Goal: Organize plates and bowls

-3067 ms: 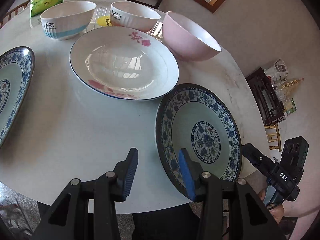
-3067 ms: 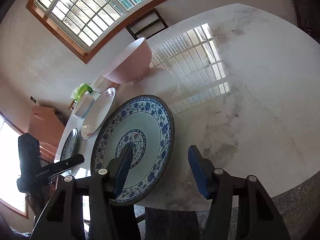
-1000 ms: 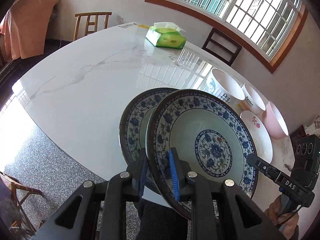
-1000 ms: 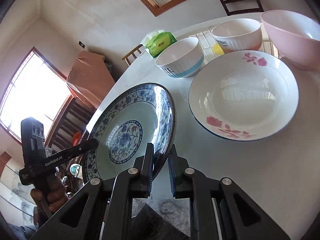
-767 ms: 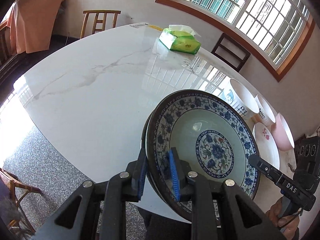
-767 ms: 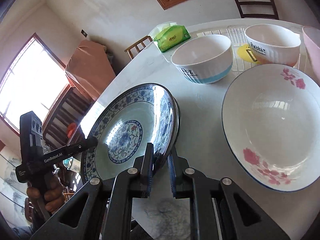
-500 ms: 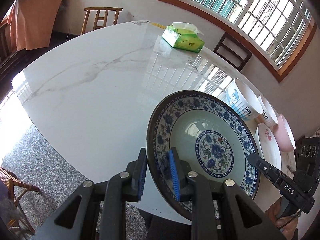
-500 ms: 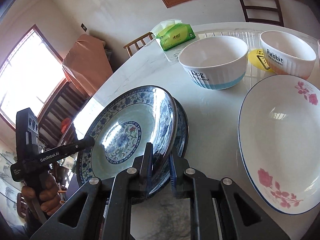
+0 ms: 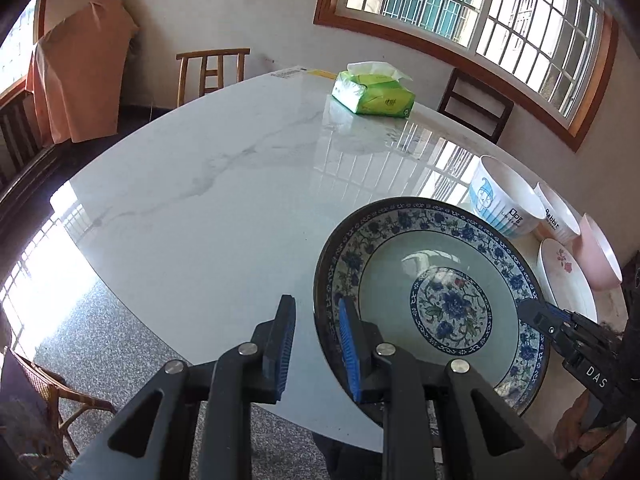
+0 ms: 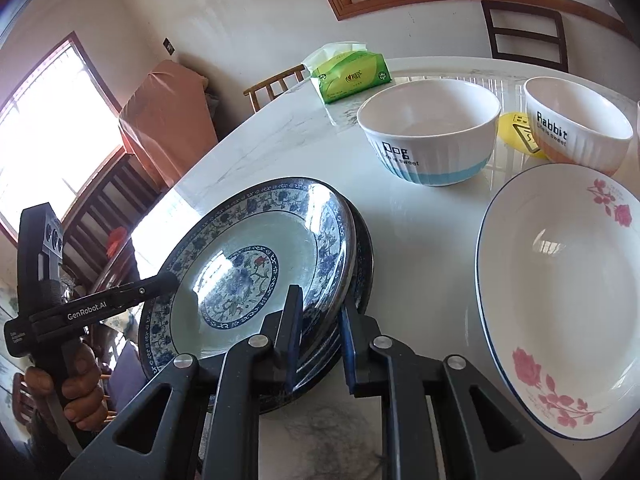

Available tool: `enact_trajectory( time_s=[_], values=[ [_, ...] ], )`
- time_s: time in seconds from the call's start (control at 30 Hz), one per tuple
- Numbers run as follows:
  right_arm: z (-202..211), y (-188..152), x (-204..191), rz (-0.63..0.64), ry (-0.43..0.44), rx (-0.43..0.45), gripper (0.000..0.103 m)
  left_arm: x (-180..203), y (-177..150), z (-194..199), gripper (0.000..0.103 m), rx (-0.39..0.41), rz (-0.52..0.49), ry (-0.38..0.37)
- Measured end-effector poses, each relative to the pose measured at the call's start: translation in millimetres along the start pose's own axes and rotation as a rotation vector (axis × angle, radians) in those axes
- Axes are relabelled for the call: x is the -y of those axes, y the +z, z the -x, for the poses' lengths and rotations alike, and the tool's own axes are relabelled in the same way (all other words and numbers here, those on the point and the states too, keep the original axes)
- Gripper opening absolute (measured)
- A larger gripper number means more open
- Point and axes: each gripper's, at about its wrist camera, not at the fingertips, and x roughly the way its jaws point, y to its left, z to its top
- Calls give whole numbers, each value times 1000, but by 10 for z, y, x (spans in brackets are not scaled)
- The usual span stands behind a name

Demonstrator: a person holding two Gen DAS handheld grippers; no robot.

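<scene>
In the left wrist view, the left gripper (image 9: pixel 314 344) stands narrowly parted at the near edge of the marble table (image 9: pixel 208 208); the rim of the blue patterned plate (image 9: pixel 430 300) sits between its fingers, touching the right one while the left one stands clear of it. Beyond the plate stand the blue-banded bowl (image 9: pixel 502 202), the "Rabbit" bowl (image 9: pixel 558 216), the pink bowl (image 9: pixel 598 256) and the white flowered plate (image 9: pixel 566 276), with a tissue pack (image 9: pixel 372 94) farther back. In the right wrist view, the right gripper (image 10: pixel 318 336) has its jaws opening, with the plate's rim between them. That plate (image 10: pixel 256 264) lies on a second blue patterned plate (image 10: pixel 362 256), slightly tilted. The left gripper (image 10: pixel 120 294) reaches the plate's far rim, held by a hand (image 10: pixel 78 392).
</scene>
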Motion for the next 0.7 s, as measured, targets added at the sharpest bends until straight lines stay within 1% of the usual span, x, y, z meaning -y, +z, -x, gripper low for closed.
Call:
enact_trajectory(
  time_s=[0.07,0.13,0.2,0.23,0.27,0.3,0.33,0.4,0.47,0.53,0.57,0.63,0.7],
  values=[
    [10,-10,-51,49,-33,18,20,47,0,52,23,27,-30,31],
    [1,-21,-87,74,-49,23,22,72,-10,95,23,30,-33,16],
    [1,-30,-138,110,-86,35,22,105,-28,140,23,34,-38,7],
    [8,-39,-164,124,-107,43,23,129,-36,165,23,40,-43,6],
    [20,-50,-191,142,-142,54,28,156,-47,189,23,44,-50,5],
    [46,-69,-223,167,-183,74,31,185,-56,216,23,48,-57,4],
    [83,-84,-246,189,-205,94,32,213,-66,237,23,50,-63,4],
    [177,-105,-266,206,-216,128,33,285,-71,278,23,58,-76,0],
    [301,-128,-256,195,-206,158,36,362,-88,329,23,72,-94,8],
    [435,-162,-213,168,-186,184,38,449,-113,387,23,85,-117,12],
    [501,-186,-180,152,-183,195,42,495,-127,412,23,90,-128,12],
    [629,-231,-92,121,-180,215,45,601,-152,449,23,97,-151,13],
    [764,-293,19,88,-193,236,45,717,-184,489,24,103,-180,9]
  ],
)
